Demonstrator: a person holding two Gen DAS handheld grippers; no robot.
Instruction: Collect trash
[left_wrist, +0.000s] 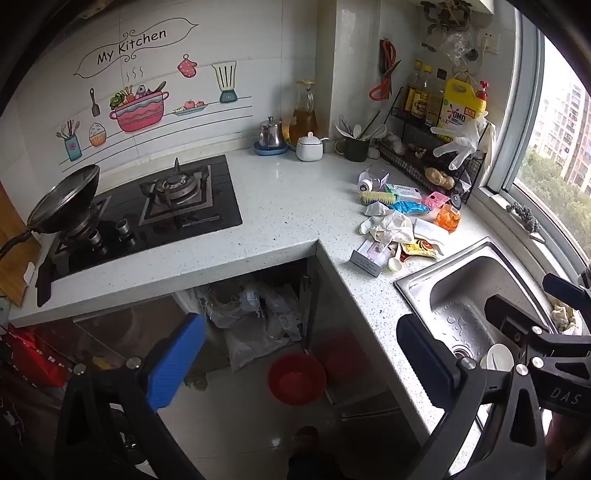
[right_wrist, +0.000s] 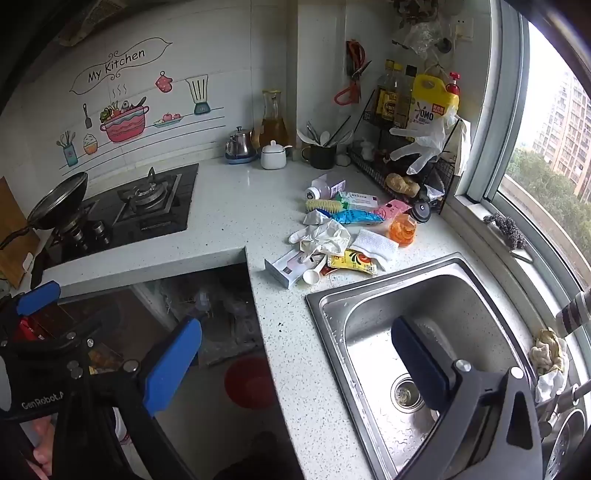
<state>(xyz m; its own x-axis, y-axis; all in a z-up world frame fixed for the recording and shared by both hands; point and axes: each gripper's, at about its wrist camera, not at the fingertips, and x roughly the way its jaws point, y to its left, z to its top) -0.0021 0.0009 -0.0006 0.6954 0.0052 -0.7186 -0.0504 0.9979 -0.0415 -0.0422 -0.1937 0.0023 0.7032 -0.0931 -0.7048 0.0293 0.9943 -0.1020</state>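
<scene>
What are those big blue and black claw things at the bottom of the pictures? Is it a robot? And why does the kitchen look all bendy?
Not a robot by itself. A person holds a two-finger grabber in each hand, and each grabber carries a small camera looking out along its fingers. One picture comes from the left gripper, the other from the right gripper. The lens is very wide, so straight lines look bent.

Both grabbers are wide open and hold nothing. They hang above the floor and the edge of the sink.

On the white counter lies a heap of rubbish: crumpled gloves, a yellow sachet, a blue packet, a small flat box, a white scoop and a little bottle on its side. Further left sits the stove with a pan. On the floor below is a red basin.
</scene>
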